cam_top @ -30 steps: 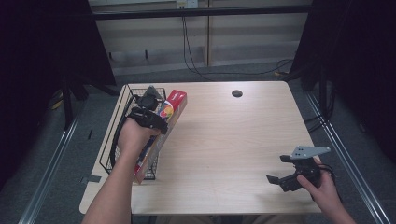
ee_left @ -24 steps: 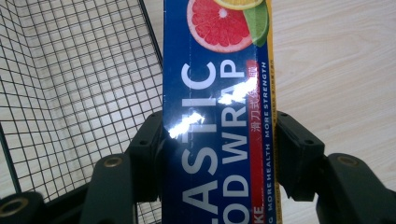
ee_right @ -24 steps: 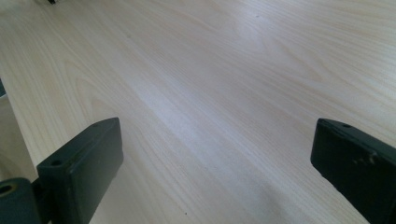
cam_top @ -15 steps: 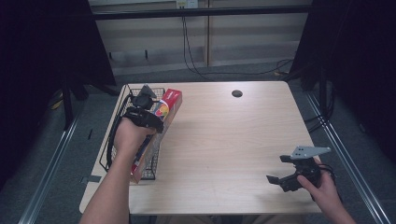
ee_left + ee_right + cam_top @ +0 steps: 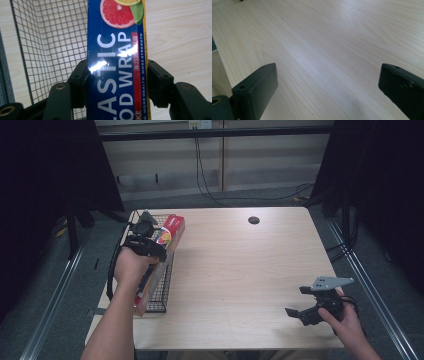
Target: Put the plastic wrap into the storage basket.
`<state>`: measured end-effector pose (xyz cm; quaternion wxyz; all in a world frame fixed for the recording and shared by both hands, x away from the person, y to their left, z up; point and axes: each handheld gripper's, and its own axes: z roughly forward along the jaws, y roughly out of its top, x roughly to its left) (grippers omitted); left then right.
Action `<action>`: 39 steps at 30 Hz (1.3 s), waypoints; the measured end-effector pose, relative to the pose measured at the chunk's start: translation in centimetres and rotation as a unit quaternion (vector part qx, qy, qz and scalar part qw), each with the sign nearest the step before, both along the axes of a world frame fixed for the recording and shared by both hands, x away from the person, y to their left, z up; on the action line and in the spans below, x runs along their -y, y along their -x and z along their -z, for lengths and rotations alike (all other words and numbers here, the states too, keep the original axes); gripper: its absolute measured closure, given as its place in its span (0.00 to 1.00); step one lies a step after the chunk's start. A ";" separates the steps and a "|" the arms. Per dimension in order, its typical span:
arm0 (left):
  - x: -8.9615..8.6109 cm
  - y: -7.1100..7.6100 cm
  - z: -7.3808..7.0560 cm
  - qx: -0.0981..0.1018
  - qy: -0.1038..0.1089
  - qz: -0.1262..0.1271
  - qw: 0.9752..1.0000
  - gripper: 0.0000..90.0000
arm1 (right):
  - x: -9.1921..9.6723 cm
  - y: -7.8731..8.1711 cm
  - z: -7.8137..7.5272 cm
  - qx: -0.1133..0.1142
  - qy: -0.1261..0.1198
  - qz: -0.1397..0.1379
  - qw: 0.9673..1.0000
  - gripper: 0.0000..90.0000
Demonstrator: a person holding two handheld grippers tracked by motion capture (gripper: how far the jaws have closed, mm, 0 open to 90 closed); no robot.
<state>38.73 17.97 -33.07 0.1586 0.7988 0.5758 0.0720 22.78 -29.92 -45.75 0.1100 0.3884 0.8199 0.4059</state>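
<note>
**Plastic wrap box gripped over the wire basket**

Plastic wrap box (image 5: 159, 260), long and blue with a red end and citrus fruit printed on it, lies slanted along the right-hand wall of the black wire basket (image 5: 165, 290) at the counter's (image 5: 240, 270) left edge. In the high view its far red end rises above the basket rim and its near end sticks out past the basket's near corner. The left tongs (image 5: 150, 245) are clamped across the box about midway along its length: in the left gripper view the two black jaws press flat against both long sides of the box (image 5: 116, 75), with the mesh of the basket (image 5: 50, 50) showing behind on the left and bare wood on the right.

The right tongs (image 5: 312, 310) sit low over the counter near its front right corner, well apart from the basket. Their jaws stand wide, and the right gripper view shows plain wood (image 5: 324, 50) between them, nothing held.
</note>
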 end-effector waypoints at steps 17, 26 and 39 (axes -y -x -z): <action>-1.8 0.1 0.8 0.004 0.002 -0.039 0.999 0.48 | -0.1 0.0 0.0 0.001 0.004 0.000 1.000 0.03; -2.3 0.1 1.3 0.009 0.002 -0.060 0.998 0.48 | -0.1 0.0 0.0 0.001 0.004 0.000 1.000 0.03; -2.5 0.0 2.1 0.007 0.010 -0.077 0.997 0.48 | -0.1 0.0 0.1 -0.001 0.004 -0.003 1.000 0.03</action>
